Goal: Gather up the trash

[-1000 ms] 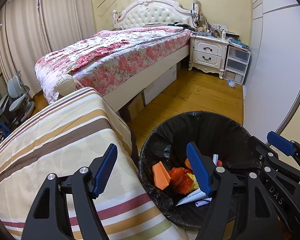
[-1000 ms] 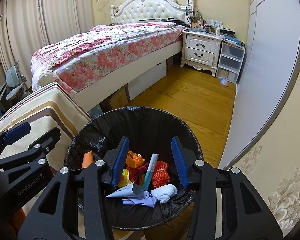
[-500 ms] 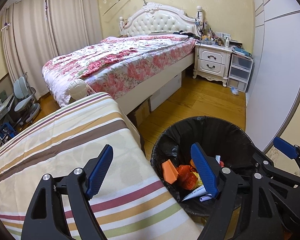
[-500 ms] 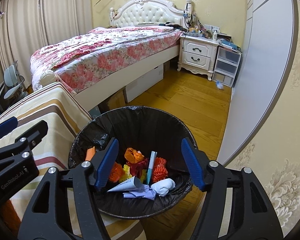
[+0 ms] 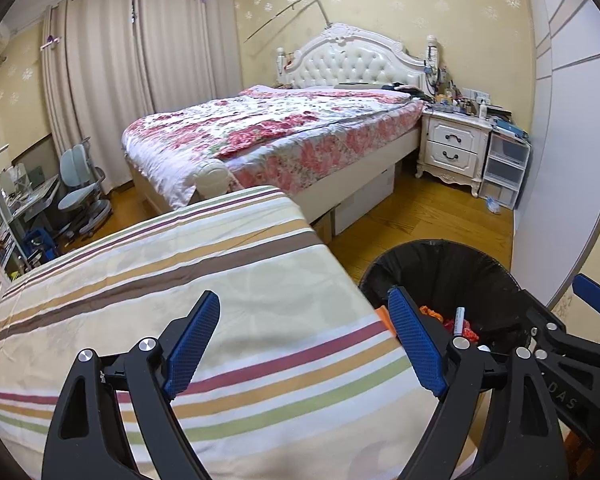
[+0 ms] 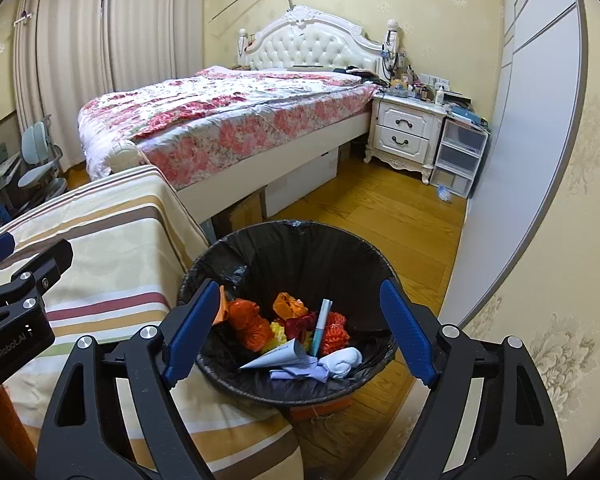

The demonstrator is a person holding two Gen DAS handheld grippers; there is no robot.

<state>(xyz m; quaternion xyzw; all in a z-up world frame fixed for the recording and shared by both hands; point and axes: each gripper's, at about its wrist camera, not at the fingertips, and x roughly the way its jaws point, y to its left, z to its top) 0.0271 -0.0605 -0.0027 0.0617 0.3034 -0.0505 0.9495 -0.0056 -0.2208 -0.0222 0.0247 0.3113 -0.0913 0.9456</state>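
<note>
- left gripper (image 5: 304, 324): jaws wide and opening, nothing between them; blue cross-hatched pads (image 5: 190, 340) on black plastic arms with silver screws; it hangs over the striped cloth.
- right gripper (image 6: 296, 320): jaws wide and opening, empty; same blue textured pads (image 6: 188, 332), framing the bin from above without touching the trash.
- bin (image 6: 300, 240): round, lined with a crinkly glossy black bag, standing on the floor just beside the striped cloth.
- trash (image 6: 296, 332) lies inside the bin: crumpled orange and red plastic wraps, a bit of yellow, a slim teal-and-white tube (image 6: 320, 326) standing tilted, a folded white paper cone (image 6: 278, 358), a white wad (image 6: 342, 360), and pale lilac paper.
- striped cloth (image 5: 180, 280): soft cream fabric with brown, tan, maroon and green bands, draped over a flat surface.
- wooden floor (image 6: 380, 216): glossy honey-coloured planks.
- bed (image 5: 280, 132): floral pink quilt, white tufted headboard with carved trim.
- nightstand (image 6: 404, 136): white, two drawers with dark handles, cluttered top; clear plastic drawers stand beside it.
- right view only: full bin contents and an orange base under the bin.
- left view only: desk chair (image 5: 80, 192) and cluttered desk by the beige curtains (image 5: 140, 80); the bin is mostly hidden behind the pad, and only the tube top and red scraps show.
</note>
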